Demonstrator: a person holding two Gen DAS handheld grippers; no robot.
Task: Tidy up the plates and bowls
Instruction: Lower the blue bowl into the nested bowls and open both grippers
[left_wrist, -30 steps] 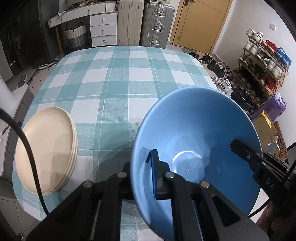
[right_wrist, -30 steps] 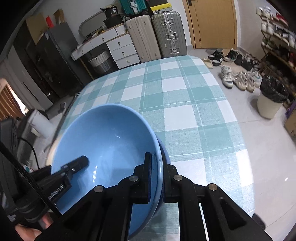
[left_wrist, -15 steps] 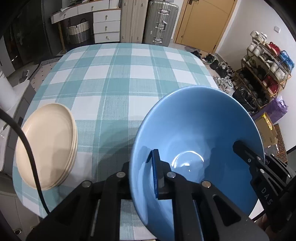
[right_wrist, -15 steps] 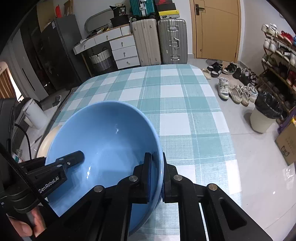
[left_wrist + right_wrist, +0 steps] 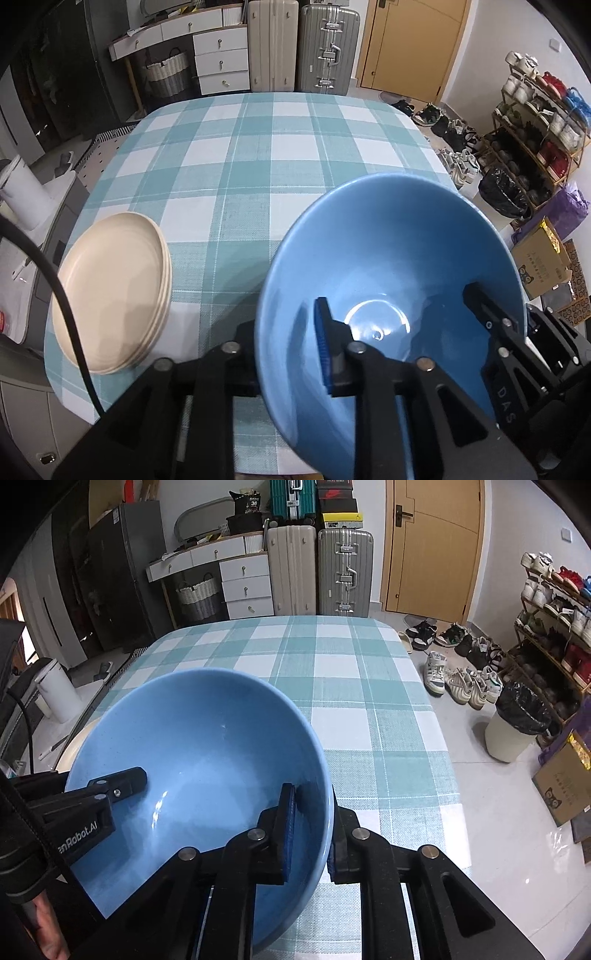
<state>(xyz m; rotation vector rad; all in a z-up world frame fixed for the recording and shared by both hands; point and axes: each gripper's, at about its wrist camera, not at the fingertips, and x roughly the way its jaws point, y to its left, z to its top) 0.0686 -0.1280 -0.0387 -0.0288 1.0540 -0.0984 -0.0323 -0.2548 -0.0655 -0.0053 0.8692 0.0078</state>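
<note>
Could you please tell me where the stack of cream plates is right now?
In the left wrist view, the stack of cream plates sits near the table's near-left corner on the checked cloth, left of the blue bowl.

1. The left gripper (image 5: 288,347) is matte black, its angular linkage arms joined by round silver screws.
2. Its fingers (image 5: 325,347) carry ribbed blue pads.
3. A black cable (image 5: 55,295) curves past it.
4. The right gripper (image 5: 312,827) is built alike, with blue pads.
5. White lettering, partly readable as "Robot.AI", marks the left gripper's body in the right wrist view.
</note>
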